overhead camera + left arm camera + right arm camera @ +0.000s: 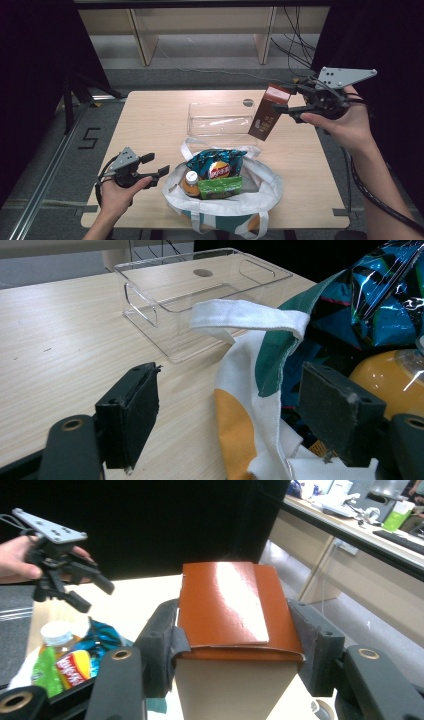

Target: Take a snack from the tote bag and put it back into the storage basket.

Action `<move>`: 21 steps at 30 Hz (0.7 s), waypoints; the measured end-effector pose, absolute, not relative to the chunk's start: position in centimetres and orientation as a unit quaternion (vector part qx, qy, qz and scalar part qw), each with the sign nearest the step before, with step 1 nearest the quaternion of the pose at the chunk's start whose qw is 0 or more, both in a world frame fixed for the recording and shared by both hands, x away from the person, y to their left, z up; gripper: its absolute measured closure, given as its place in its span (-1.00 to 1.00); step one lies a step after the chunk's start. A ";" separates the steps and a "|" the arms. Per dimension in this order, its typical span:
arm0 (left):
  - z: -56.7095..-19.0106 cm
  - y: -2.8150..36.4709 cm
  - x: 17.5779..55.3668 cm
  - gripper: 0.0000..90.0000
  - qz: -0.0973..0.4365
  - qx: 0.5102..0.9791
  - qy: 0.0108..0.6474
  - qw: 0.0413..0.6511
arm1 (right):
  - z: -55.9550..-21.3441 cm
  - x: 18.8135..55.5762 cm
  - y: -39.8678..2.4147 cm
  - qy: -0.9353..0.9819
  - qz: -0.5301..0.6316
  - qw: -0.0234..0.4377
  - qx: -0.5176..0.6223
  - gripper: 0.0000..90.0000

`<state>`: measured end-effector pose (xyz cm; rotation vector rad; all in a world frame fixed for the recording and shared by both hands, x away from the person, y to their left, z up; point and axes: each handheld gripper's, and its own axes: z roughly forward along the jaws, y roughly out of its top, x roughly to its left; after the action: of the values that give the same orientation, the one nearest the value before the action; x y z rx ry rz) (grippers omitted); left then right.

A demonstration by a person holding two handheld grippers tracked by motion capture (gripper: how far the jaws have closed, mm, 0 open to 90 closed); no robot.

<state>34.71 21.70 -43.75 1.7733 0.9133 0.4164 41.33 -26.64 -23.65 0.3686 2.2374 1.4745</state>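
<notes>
- High view: your right gripper [291, 106] has its jaws clamped on the brown carton [268, 112], which hangs tilted in the air just above the right end of the clear plastic bin [221, 119]. The bin sits empty on the worktop [150, 125], directly behind the tote bag [220, 200]. To finish this placement well, I'd carry the carton leftward until it is over the middle of the bin, level it, then lower it inside the walls before letting go.
- High view: your left gripper [159, 165] rests on the worktop just left of the bag, jaws apart and holding nothing. The chip packet [216, 162], the green pack [220, 185] and the orange bottle [190, 182] are in the bag, nearer you than the bin.
- Left gripper view: the jaws stand wide, with the bag's rim and white handle [250, 317] between and beyond them, neither pad pressing on the cloth. The bin lies behind the handle. Keeping this hand near the rim would steady the bag for the next pick.
- Right gripper view: both pads press the carton's [232, 630] sides near its folded top, and the grip looks square. The bag's contents sit down to the left of the carton. Release only once the base touches the bin floor, or it may tip over the wall.
</notes>
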 end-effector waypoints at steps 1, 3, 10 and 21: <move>-43.8 21.7 34.7 -0.46 0.174 0.741 0.382 0.525 | -23.9 41.5 -26.5 0.807 0.532 0.206 0.149 -0.01; -43.8 21.7 34.7 -0.46 0.174 0.740 0.383 0.525 | -24.2 42.0 -26.4 0.807 0.531 0.208 0.157 -0.01; -43.9 21.7 34.8 -0.46 0.172 0.739 0.383 0.528 | -25.1 44.3 -26.3 0.806 0.521 0.224 0.170 -0.01; -44.0 21.7 34.9 -0.46 0.171 0.739 0.386 0.526 | -26.4 47.2 -25.5 0.805 0.523 0.217 0.177 -0.01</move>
<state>34.88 21.69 -43.96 1.7666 0.9227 0.4085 47.17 -25.53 -26.43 0.4900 2.2288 1.4489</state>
